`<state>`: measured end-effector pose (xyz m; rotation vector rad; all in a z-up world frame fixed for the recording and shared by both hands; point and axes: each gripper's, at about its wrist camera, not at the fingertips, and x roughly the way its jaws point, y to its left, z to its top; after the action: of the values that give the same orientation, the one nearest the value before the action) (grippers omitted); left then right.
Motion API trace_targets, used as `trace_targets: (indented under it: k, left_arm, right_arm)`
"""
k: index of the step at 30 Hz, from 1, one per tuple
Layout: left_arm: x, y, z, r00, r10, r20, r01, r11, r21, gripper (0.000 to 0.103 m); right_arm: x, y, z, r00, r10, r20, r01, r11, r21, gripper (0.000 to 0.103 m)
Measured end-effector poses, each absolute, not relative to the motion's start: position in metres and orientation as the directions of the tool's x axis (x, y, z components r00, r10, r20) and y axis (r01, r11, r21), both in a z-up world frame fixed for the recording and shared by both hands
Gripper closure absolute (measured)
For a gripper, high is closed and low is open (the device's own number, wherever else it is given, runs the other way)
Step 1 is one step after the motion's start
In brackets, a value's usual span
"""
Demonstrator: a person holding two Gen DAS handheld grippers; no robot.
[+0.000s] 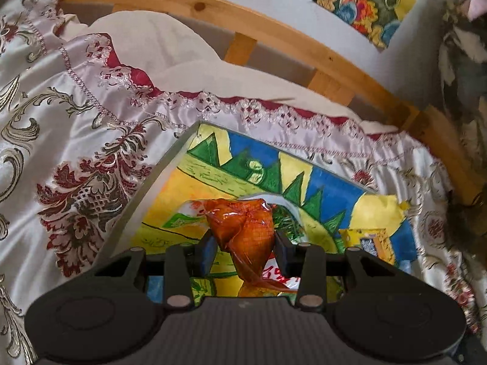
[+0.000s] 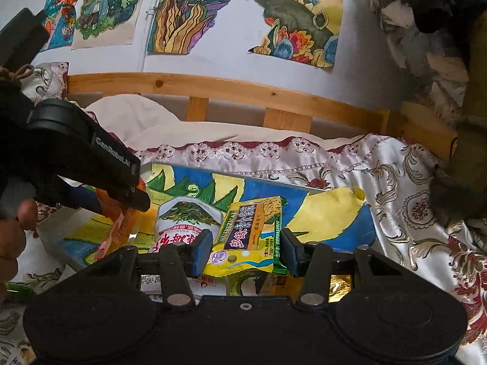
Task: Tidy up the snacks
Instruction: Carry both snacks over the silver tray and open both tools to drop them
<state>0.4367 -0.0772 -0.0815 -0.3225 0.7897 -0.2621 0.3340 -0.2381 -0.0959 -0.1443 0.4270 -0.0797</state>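
Observation:
In the left wrist view my left gripper (image 1: 245, 245) is shut on a crinkled orange snack packet (image 1: 246, 231), which hangs over a shallow box with a brightly painted bottom (image 1: 328, 182). Just behind it lies a white and green packet (image 1: 287, 213). The right wrist view shows my right gripper (image 2: 246, 245) shut on a yellow and green snack packet (image 2: 252, 228) above the same box (image 2: 268, 188). A white packet with red characters (image 2: 179, 222) lies in the box to its left. Further left, the left gripper (image 2: 134, 196) holds the orange packet (image 2: 118, 228).
The box rests on an embroidered satin cloth (image 1: 76, 121) over a bed with a wooden rail (image 2: 243, 91). A white pillow (image 2: 137, 115) lies behind it, and drawings (image 2: 197, 9) hang on the wall. A person's hand (image 2: 12, 237) shows at the left. A gold packet (image 2: 338, 286) lies under my right gripper.

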Motion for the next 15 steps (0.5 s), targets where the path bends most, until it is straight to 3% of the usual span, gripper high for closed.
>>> trace_targets:
  k: [12,14,15]
  left_arm:
    - [0.441,-0.086,-0.092,0.646,-0.278,-0.711,0.092,0.953,-0.290,0.059]
    - [0.440,-0.086,-0.089,0.646,-0.272,-0.713,0.088,0.955,-0.285,0.054]
    - [0.439,-0.086,-0.087,0.648,-0.262,-0.715,0.085,0.958,-0.273,0.046]
  right_arm:
    - [0.342,-0.238,-0.114,0.886,-0.086,-0.456,0.013,0.987,-0.160,0.050]
    - [0.342,-0.237,-0.114,0.888,-0.094,-0.451,0.016,0.985,-0.174,0.049]
    - [0.340,-0.237,-0.114,0.890,-0.095,-0.445,0.017,0.984,-0.176,0.046]
